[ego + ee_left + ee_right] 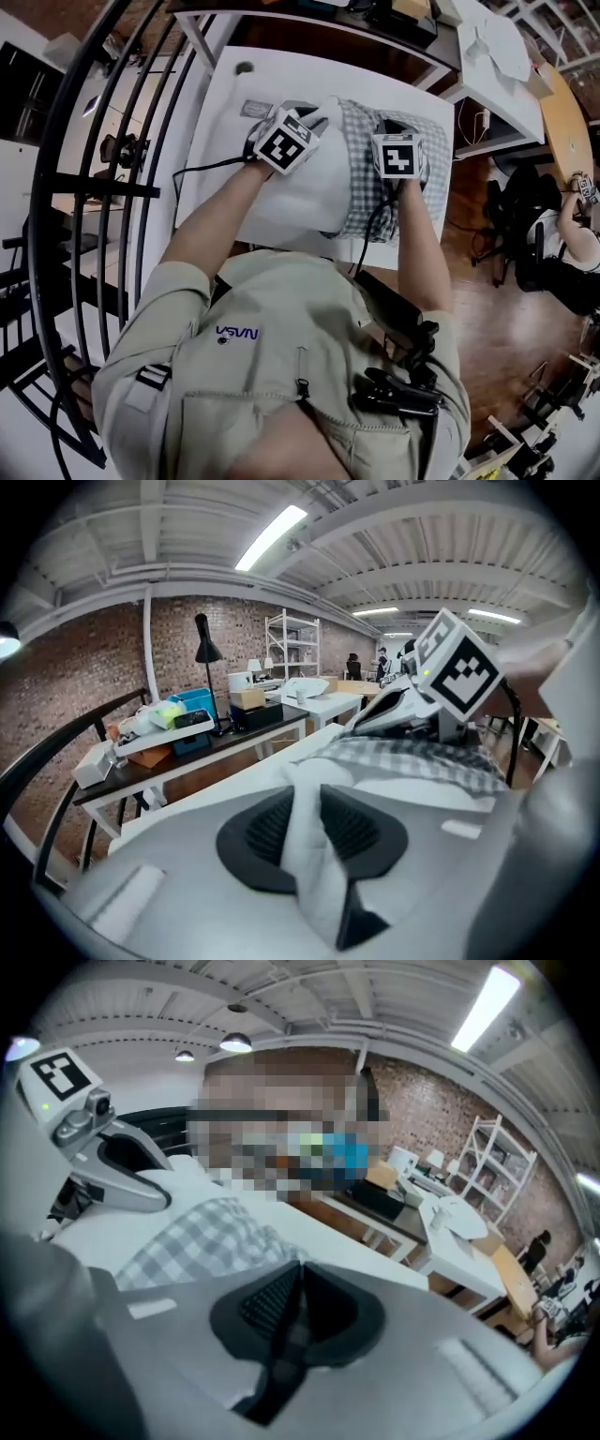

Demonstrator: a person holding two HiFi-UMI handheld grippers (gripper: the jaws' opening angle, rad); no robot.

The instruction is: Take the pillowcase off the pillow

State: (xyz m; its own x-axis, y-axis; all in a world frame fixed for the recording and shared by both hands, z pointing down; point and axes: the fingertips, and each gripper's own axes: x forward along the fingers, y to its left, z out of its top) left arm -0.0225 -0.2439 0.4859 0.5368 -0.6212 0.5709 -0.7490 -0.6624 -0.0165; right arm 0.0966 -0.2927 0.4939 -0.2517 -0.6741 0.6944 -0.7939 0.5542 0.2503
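White pillow (292, 202) partly inside checked pillowcase (362, 173)

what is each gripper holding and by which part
Left gripper: a fold of the white pillow at its bare end. Right gripper: seemingly the checked pillowcase, by its edge.

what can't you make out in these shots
Head view: jaws of left gripper and right gripper, under their marker cubes.
Right gripper view: items on the far desk, under a mosaic patch.
Left gripper view: most of the pillow, behind the gripper's own body.
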